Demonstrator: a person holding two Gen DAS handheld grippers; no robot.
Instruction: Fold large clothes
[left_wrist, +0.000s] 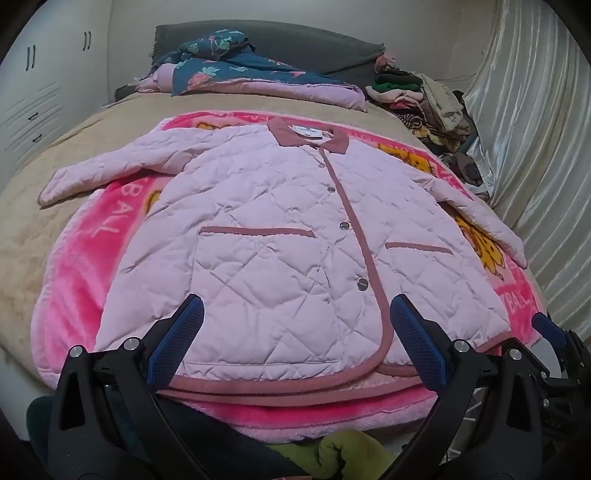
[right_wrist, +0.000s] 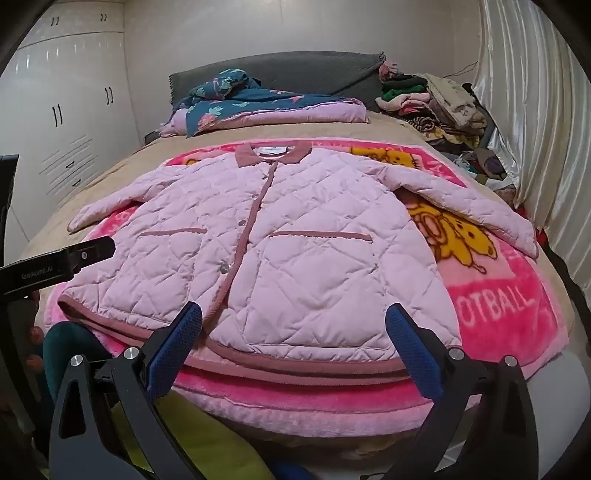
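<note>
Here, the pink quilted jacket is spread flat on the blanket; its hem is framed just ahead of both hand-held grippers, left and right, each held wide open and empty.

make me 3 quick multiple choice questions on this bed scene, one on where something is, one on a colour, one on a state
1. Where does the quilted jacket lie?
A. on the pink blanket
B. on the clothes pile
C. on the floor

2. What colour is the jacket's collar?
A. green
B. dusty rose
C. white

3. How do the left gripper and right gripper stand?
A. both shut on the hem
B. one shut, one open
C. both open, holding nothing

Answers:
1 A: pink blanket shows all round the jacket.
2 B: the collar matches the darker rose trim.
3 C: each pair of blue pads stands wide apart, with nothing clamped.
</note>
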